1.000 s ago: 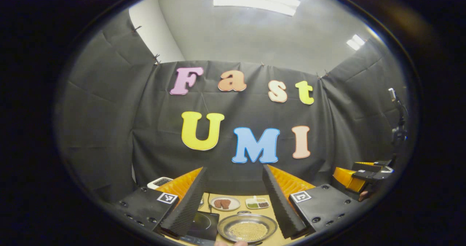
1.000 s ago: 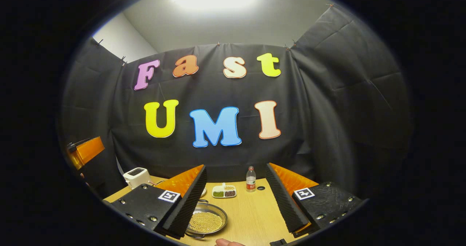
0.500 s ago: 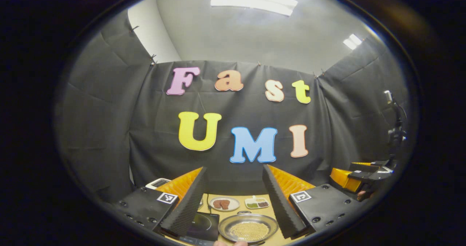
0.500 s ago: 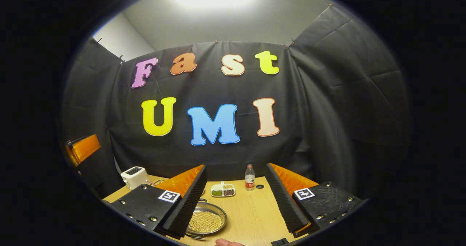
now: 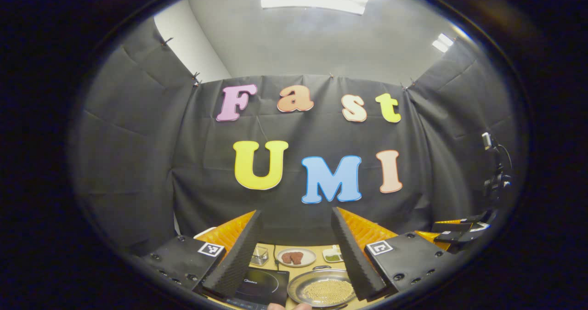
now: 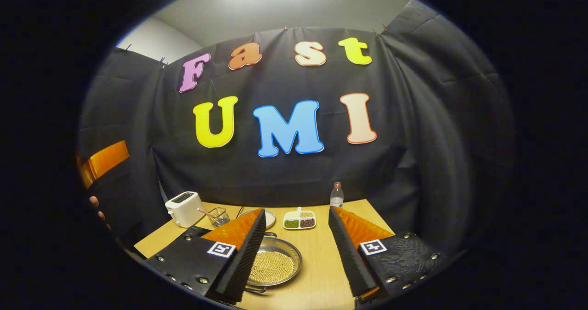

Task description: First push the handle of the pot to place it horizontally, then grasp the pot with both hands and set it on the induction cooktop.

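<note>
The pot point(image 5: 327, 290) is a shallow metal pan of yellow beans, low in the left gripper view, just right of the black induction cooktop point(image 5: 262, 284). Its loop handles point toward and away from me: the far handle point(image 6: 270, 234) and the near handle point(image 6: 255, 290). My left gripper point(image 5: 295, 218) hangs open above and short of the cooktop and pot. In the right gripper view the pot point(image 6: 275, 267) lies partly behind the left finger. My right gripper point(image 6: 297, 210) is open above the table point(image 6: 321, 273), with the pot to its lower left. Neither gripper touches anything.
At the back of the table stand a white toaster point(image 6: 183, 208), a wire basket point(image 6: 219, 216), a plate point(image 5: 296, 257) of brown food, a divided dish point(image 6: 299, 220) and a water bottle point(image 6: 336, 195). The other gripper point(image 5: 455, 236) shows at the far right of the left gripper view.
The right gripper view has tipped down and drawn closer, so more of the table shows. The left gripper view has swung slightly left. The pot has not moved.
</note>
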